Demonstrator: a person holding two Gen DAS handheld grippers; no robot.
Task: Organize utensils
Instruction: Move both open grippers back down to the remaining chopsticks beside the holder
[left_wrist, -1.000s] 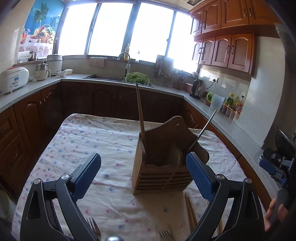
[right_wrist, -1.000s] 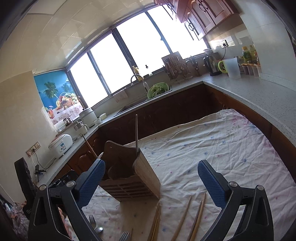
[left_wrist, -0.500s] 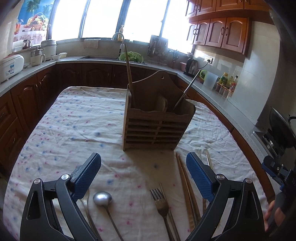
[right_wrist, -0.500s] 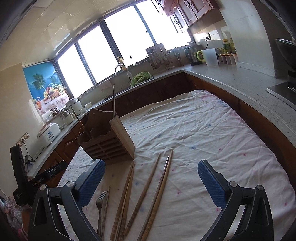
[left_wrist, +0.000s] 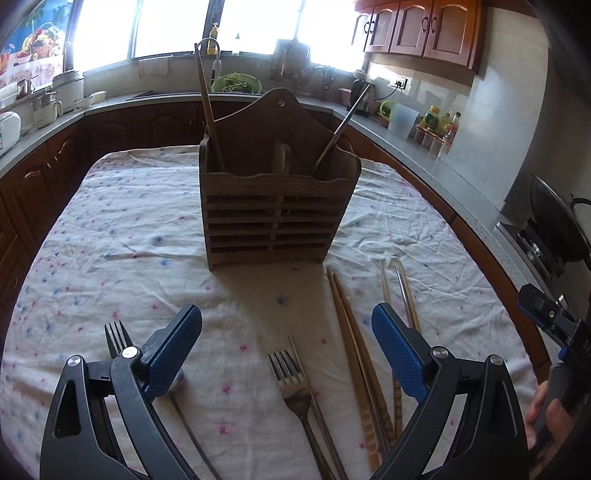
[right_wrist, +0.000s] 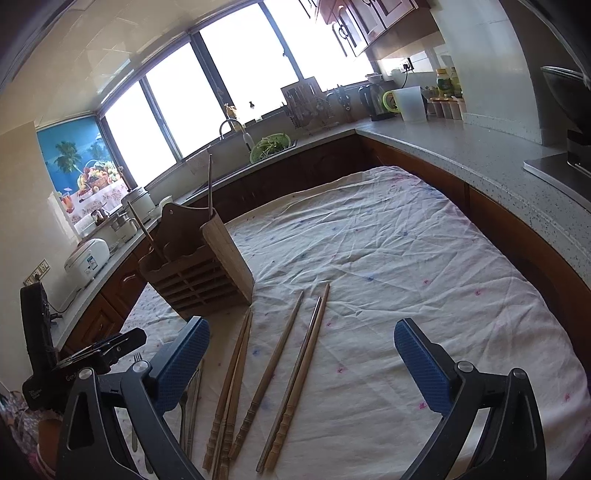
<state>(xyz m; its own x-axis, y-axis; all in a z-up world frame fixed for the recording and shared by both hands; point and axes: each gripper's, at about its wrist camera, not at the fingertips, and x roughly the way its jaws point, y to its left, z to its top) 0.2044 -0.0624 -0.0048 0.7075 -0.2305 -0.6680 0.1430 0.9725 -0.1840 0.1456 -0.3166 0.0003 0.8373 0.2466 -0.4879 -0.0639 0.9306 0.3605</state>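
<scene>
Left tongs (left_wrist: 286, 341): spread wide, holding nothing, hovering over the near end of the cloth-covered counter (left_wrist: 129, 229).
Right tongs (right_wrist: 301, 352): spread wide, holding nothing, above the loose chopsticks.
Utensil holder (left_wrist: 275, 206): wooden, slatted front, upright on the cloth at mid-counter; a wooden stick (left_wrist: 208, 107) leans in its left compartment, a metal stick (left_wrist: 340, 131) in its right.
Wooden chopsticks (right_wrist: 273, 365): several lying flat on the cloth in front of the holder, roughly parallel, tips toward it.
Centre fork (left_wrist: 295, 384): flat on the cloth between the left tongs' fingers, tines toward the holder.
Second fork (left_wrist: 116, 338): flat, just beside the left finger (left_wrist: 171, 349).
Hand (left_wrist: 546, 413): at the right edge of the left wrist view, gripping a handle.
</scene>
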